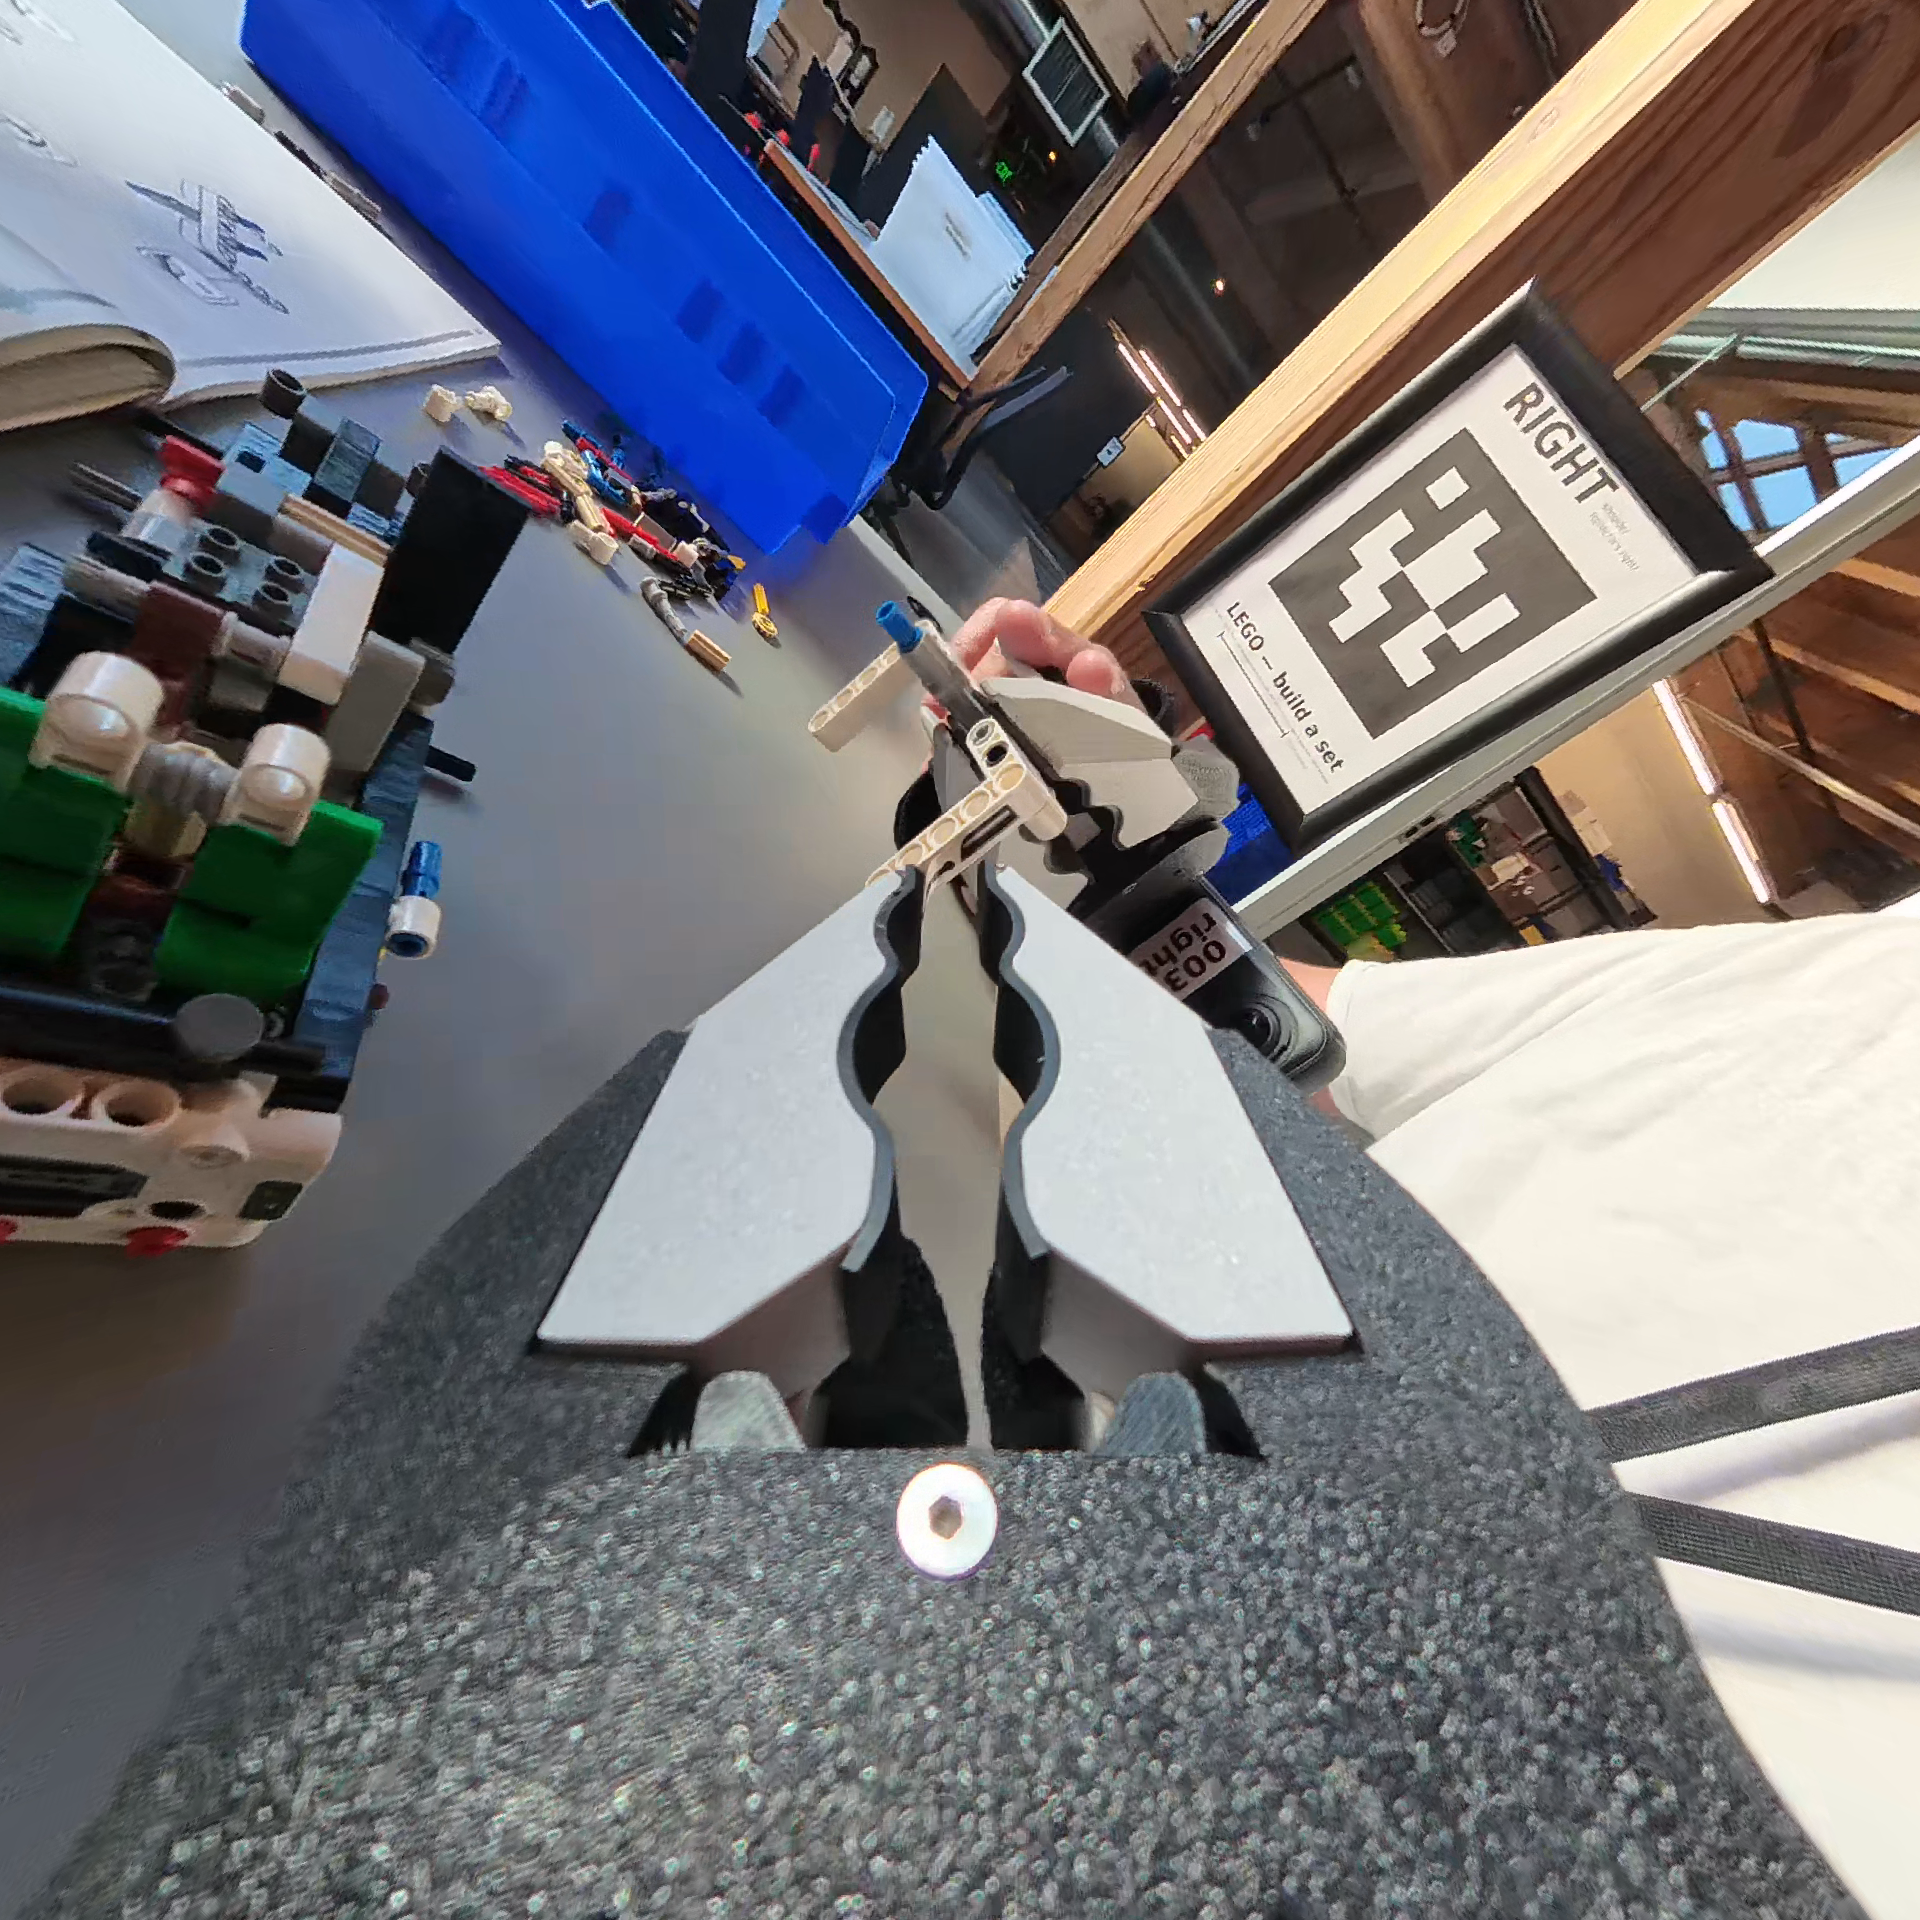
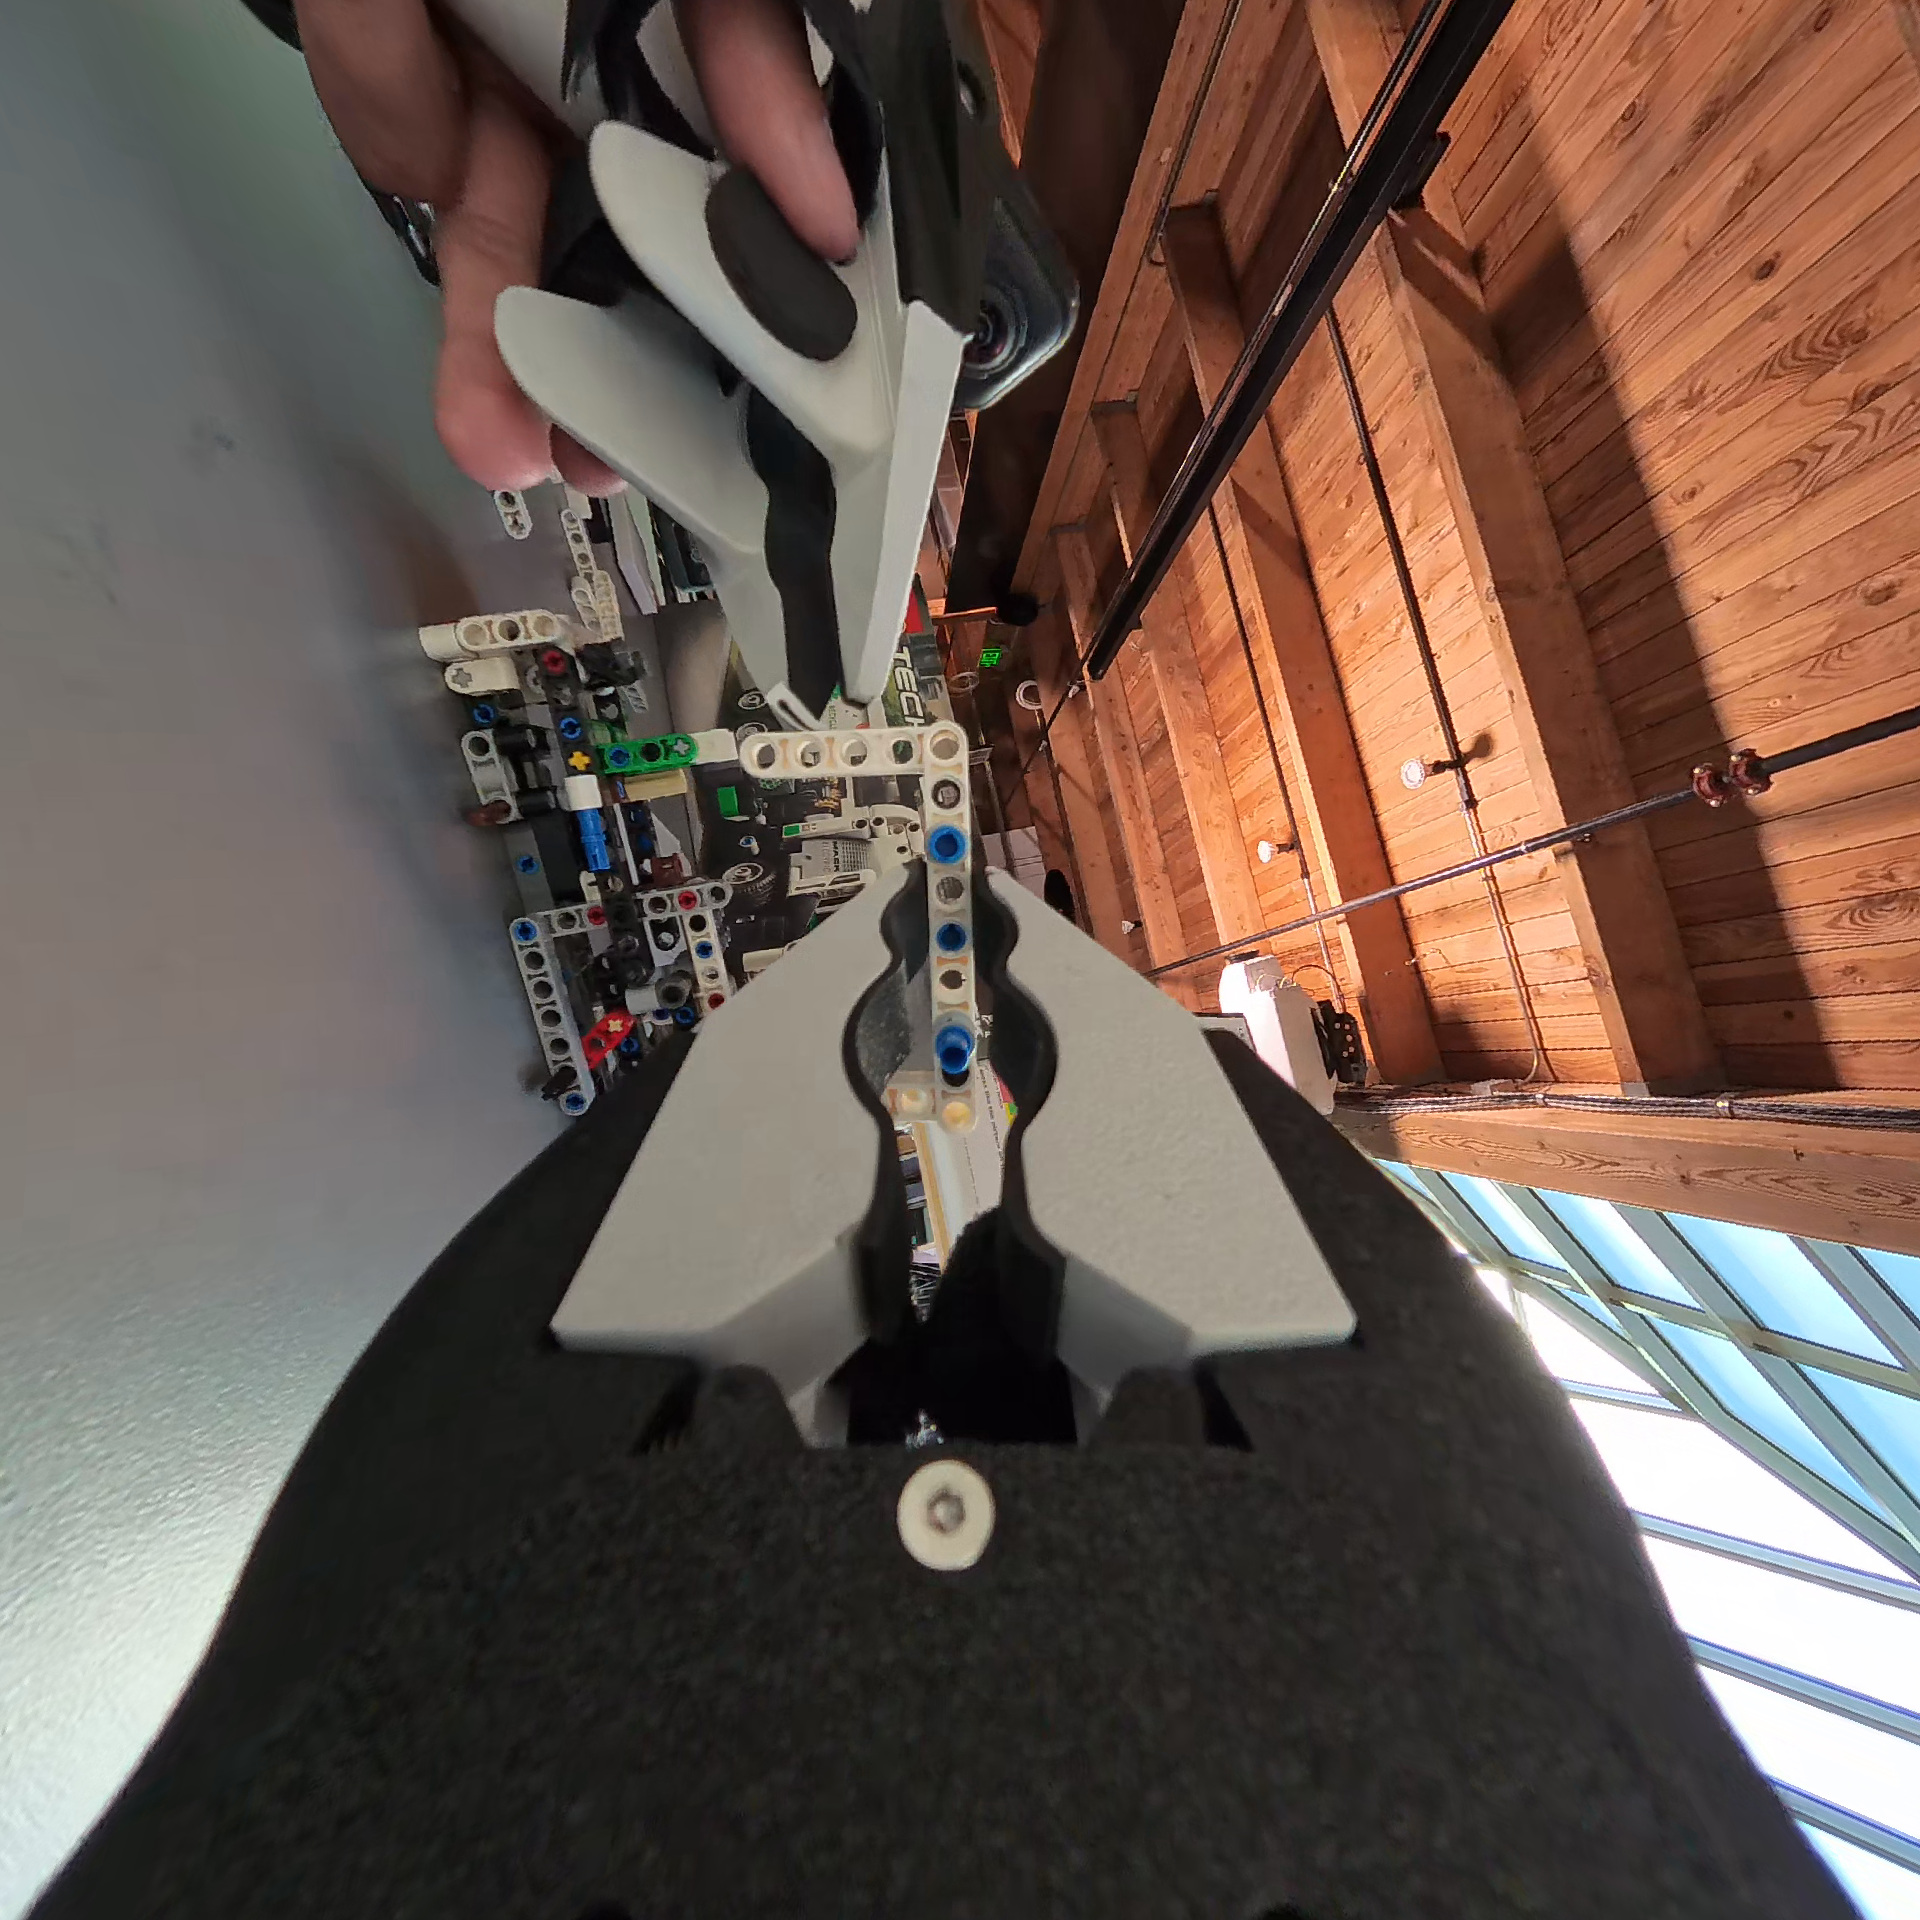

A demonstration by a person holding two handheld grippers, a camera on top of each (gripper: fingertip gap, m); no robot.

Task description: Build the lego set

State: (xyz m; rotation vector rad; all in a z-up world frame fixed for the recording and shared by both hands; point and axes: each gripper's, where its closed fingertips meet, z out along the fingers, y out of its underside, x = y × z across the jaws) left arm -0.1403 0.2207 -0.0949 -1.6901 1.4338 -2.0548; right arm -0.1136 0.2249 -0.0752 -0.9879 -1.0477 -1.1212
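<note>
White L-shaped perforated lego beam with blue pins [image 2: 943, 914] held in mid-air above grey counter [image 1: 582, 790], long arm clamped in right hand-held gripper [image 2: 943, 883], short arm's tip [image 1: 935, 840] pinched by left hand-held gripper [image 1: 940, 883]; likely two-handed steadying for handover or pin fitting. Part-built multicolour lego truck model [image 1: 177, 862] near counter's left edge, loose small parts [image 1: 634, 530] beside blue plastic bin [image 1: 582, 218], open instruction booklet [image 1: 156, 208] beyond.

A black-framed white sign [image 1: 1455, 582] at two o'clock in the left wrist view bears printed words and a block-pattern marker. A lettered white sticker [image 1: 1195, 951] sits on the right gripper's black body. An open printed booklet [image 1: 208, 208] lies on the bench at ten o'clock. In the right wrist view, a lettered box [image 2: 914, 675] lies just above centre.
</note>
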